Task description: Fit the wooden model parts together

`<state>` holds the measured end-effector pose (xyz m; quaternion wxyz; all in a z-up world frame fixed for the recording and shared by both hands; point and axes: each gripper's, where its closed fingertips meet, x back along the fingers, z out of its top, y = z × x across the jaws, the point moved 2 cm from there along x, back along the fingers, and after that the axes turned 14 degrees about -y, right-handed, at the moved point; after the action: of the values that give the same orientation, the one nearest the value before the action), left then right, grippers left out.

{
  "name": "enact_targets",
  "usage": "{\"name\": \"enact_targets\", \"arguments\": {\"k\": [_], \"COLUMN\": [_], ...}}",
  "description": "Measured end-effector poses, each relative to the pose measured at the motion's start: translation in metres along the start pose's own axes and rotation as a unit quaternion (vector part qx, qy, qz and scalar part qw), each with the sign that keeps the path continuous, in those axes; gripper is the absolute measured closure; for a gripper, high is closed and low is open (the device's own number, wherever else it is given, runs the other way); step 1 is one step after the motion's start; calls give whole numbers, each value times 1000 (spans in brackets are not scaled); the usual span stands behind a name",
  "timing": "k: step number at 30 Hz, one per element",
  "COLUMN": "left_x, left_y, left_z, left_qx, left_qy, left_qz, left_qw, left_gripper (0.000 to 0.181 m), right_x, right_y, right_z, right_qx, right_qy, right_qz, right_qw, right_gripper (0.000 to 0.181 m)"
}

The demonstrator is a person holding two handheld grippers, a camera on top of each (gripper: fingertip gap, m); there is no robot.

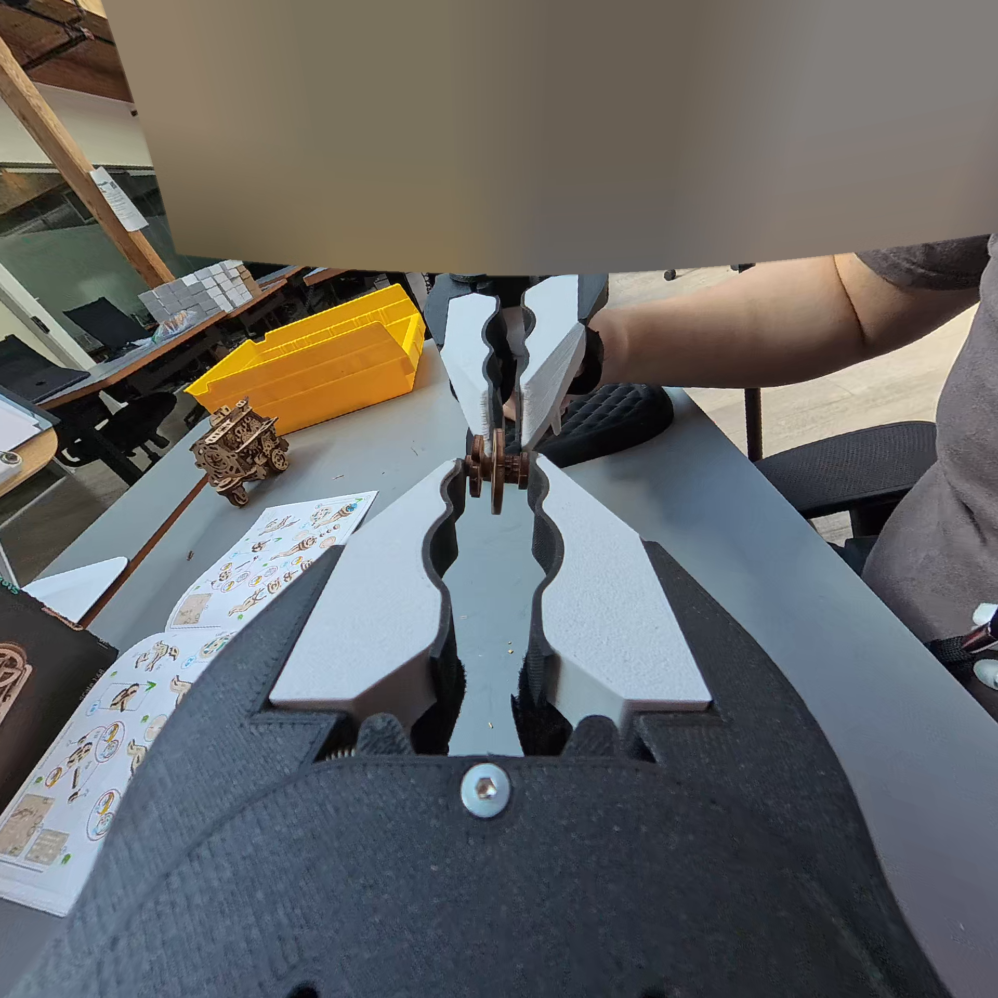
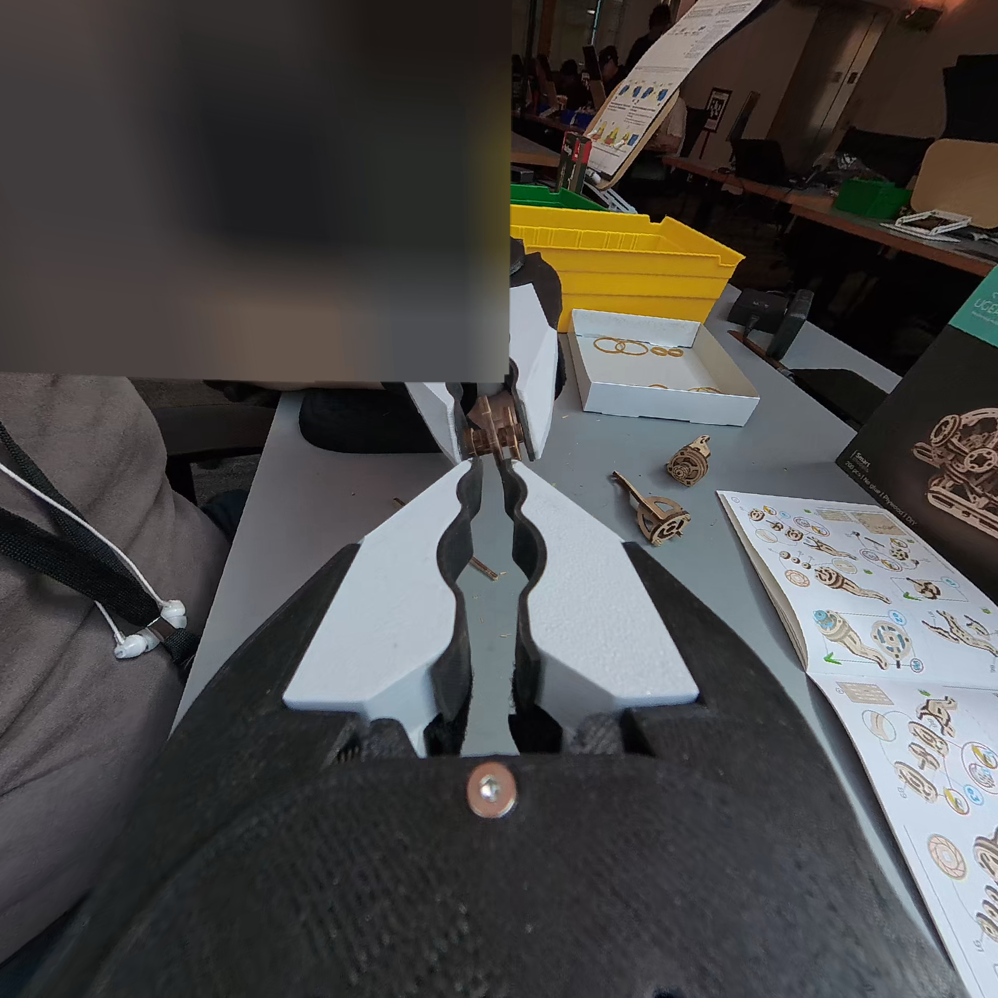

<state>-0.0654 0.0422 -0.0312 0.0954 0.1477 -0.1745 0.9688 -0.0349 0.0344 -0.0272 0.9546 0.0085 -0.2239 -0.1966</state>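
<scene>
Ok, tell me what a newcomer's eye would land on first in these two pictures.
First, the small brown wooden gear assembly held above the grey table, pinched between the left gripper and the right gripper, which meet tip to tip. Next, the bright yellow plastic bin at the table's far end, with a finished wooden model in front of it and the open instruction booklet nearby.

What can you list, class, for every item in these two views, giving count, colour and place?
gear assembly: one, brown wood, held in the air between both tongs
built wooden model: one, brown, on the table near the bin
yellow bin: one, at the table's far edge
white tray: one, holding tan rings
small wooden subassemblies: two, tan, beside the tray
instruction booklet: one, white, open
kit box: one, dark, upright
grey table: one
left tongs: shut on the assembly
right tongs: shut on it
</scene>
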Motion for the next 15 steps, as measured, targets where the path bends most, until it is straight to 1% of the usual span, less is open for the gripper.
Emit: {"name": "enact_targets", "arguments": {"k": [3, 8, 11, 15], "left_x": [-1, -1, -2, -4], "left_y": [0, -3, -6, -8], "left_z": [-1, -1, -3, -6], "left_qx": [-1, 18, 32, 59], "left_qy": [-1, 1, -4, -8], "left_qz": [3, 3, 3, -7], "left_qw": [1000, 1000, 999, 998], "left_gripper": [161, 161, 161, 161], "right_x": [1, 1, 0, 0], "right_y": [-1, 1, 4, 8], "right_z": [3, 5, 6, 9], "right_qx": [-2, 17, 19, 20], "right_qy": [7, 2, -4, -9], "right_qz": [-2, -32, -44, -56], "right_qw": [1000, 999, 999, 998], "right_gripper": [175, 174, 169, 173]}}
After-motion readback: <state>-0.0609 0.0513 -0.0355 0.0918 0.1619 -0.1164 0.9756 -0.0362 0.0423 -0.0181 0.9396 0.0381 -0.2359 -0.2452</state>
